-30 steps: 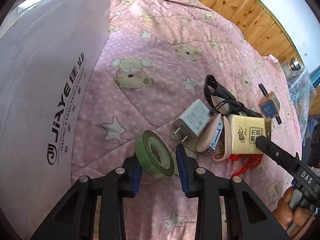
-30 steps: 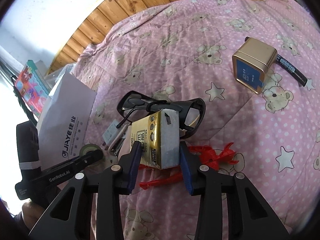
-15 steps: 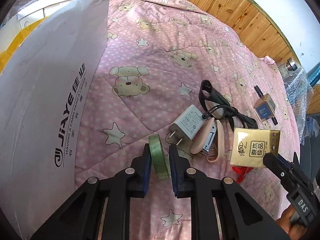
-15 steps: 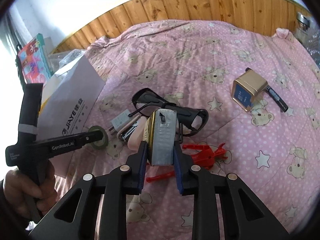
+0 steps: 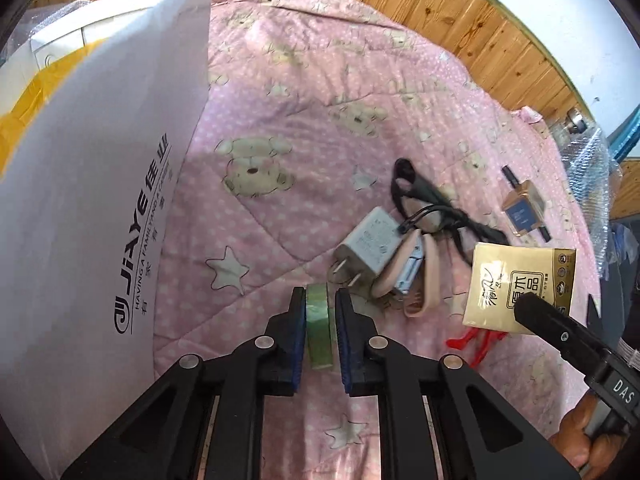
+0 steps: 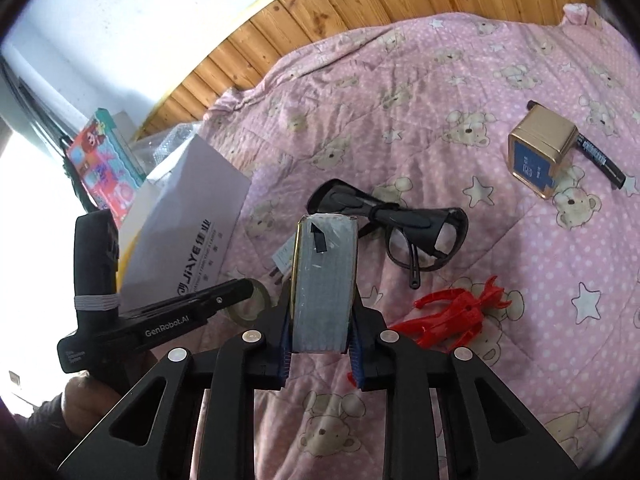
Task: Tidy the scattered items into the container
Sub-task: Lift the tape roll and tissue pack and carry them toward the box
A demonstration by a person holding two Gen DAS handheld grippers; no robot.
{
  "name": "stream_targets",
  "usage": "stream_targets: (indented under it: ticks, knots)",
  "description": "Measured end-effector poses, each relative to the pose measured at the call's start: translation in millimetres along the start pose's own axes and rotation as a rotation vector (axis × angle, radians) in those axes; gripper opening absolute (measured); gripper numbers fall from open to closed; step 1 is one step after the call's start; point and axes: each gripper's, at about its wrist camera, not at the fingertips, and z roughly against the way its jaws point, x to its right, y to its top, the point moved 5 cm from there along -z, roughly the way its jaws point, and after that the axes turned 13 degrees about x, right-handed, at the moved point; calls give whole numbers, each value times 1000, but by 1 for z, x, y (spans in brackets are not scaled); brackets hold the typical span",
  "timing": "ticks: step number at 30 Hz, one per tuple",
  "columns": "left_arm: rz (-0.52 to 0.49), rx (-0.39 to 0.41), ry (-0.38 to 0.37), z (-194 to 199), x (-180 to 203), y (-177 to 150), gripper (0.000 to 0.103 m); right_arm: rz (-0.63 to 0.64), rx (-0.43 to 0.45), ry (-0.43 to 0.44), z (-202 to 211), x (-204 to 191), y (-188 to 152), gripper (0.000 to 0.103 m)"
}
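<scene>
My left gripper (image 5: 319,304) is shut on a green tape roll (image 5: 319,332), held edge-on above the pink quilt. My right gripper (image 6: 320,304) is shut on a gold tissue pack (image 6: 324,280), lifted off the quilt; the same tissue pack (image 5: 520,284) shows at the right of the left wrist view. The white box (image 5: 100,184) stands at the left. On the quilt lie a grey charger plug (image 5: 370,246), a pink folding comb (image 5: 416,276), black glasses (image 6: 404,216), a red plastic toy (image 6: 456,312), a gold tin (image 6: 540,156) and a black pen (image 6: 600,156).
A pink bear-print quilt (image 5: 304,120) covers the bed, with wooden panelling (image 6: 360,0) behind. A colourful box (image 6: 104,160) and bubble wrap (image 5: 588,184) sit beyond the bed edges. A hand (image 5: 580,436) holds the right gripper's handle.
Both grippers have risen with their loads. The left jaws closed from wide to tight on the tape roll and turned it edge-on; the tissue pack has left the pile.
</scene>
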Motion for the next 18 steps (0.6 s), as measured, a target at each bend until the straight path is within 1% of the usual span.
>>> stream_targets:
  ticks: [4, 10, 12, 15, 17, 18]
  knots:
    - [-10, 11, -17, 9, 5, 1, 12, -37, 12, -3, 9, 0, 2, 24]
    - [-73, 26, 28, 15, 9, -7, 10, -48, 12, -17, 21, -5, -8, 24]
    - [-83, 14, 20, 16, 11, -10, 12, -53, 9, -22, 24, -4, -13, 25]
    - [-61, -11, 19, 7, 8, -17, 16, -52, 0, -30, 24, -3, -18, 25]
    - [-47, -16, 26, 0, 4, -20, 13, -52, -4, -33, 25, -3, -21, 25]
    - [-42, -12, 30, -1, 3, -20, 10, -47, -3, -33, 25, -4, -21, 25]
